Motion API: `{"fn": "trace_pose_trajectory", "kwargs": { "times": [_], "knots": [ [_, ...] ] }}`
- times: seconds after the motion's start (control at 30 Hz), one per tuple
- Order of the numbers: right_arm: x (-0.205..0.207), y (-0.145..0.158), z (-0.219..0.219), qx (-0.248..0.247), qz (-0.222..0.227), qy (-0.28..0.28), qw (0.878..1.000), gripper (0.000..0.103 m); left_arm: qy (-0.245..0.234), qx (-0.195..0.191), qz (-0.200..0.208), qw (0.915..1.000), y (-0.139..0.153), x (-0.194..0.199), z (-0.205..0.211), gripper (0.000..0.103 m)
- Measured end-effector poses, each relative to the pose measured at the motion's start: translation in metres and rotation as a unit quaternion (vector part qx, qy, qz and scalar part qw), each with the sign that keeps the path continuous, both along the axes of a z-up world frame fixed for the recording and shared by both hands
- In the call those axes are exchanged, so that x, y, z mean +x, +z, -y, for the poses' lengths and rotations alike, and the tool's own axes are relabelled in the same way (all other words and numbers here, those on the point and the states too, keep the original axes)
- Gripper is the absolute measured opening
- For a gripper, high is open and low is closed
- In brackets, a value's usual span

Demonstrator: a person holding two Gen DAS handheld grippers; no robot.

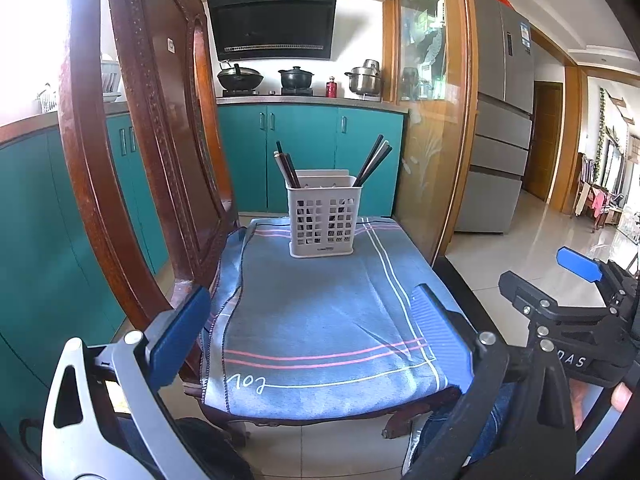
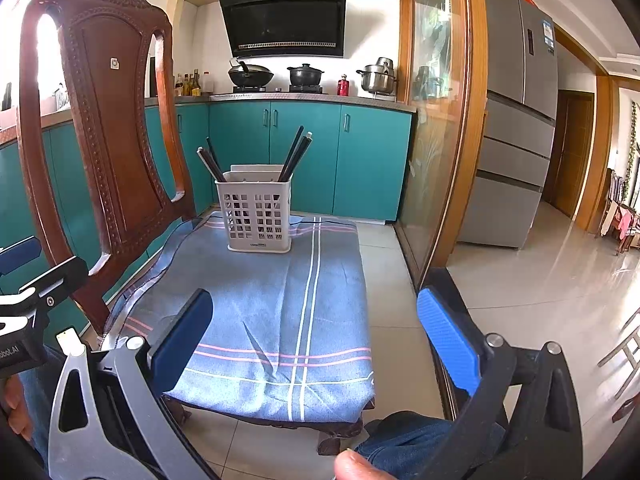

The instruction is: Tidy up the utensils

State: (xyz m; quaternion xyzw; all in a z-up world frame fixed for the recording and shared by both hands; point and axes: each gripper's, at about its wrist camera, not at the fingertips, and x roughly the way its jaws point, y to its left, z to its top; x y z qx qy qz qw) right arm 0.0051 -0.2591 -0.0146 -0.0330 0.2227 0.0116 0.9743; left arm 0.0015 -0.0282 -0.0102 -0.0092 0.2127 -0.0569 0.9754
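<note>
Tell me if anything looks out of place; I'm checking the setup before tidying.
Nothing is spilled or damaged. The oddities: the utensil basket stands on a cloth covering a chair seat rather than a counter, and its chopsticks splay in two bunches toward opposite corners.

utensil holder (image 1: 323, 216): one, white, on the cloth
chopstick bundles (image 1: 286, 166): two, leaning at 11 and 1 o'clock; sticks too tight to count
cloth (image 1: 320, 320): one
chair (image 2: 104, 120): one
pots on stove (image 1: 296, 77): three
hand-held gripper (image 1: 316, 330): two
</note>
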Motion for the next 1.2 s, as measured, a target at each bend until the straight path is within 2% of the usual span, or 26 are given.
{"fn": "trace_pose_trajectory", "kwargs": {
  "times": [0.5,0.73,0.9,1.2],
  "knots": [
    [-0.002,-0.007,0.0,0.001,-0.005,0.004,1.0,0.1,-0.004,0.005,-0.004,1.0,-0.002,0.001,-0.001,0.099],
    [0.0,-0.009,0.003,0.005,-0.01,0.007,1.0,0.1,-0.009,0.025,0.002,0.9996,-0.004,0.0,0.006,0.099],
    [0.001,-0.011,0.004,0.006,-0.013,0.009,1.0,0.1,-0.009,0.02,-0.003,0.9998,-0.006,0.004,0.004,0.099],
    [0.011,-0.022,0.01,0.016,-0.029,0.008,0.999,0.1,-0.015,0.023,-0.048,0.9985,-0.027,0.024,0.008,0.099]
  ]
}}
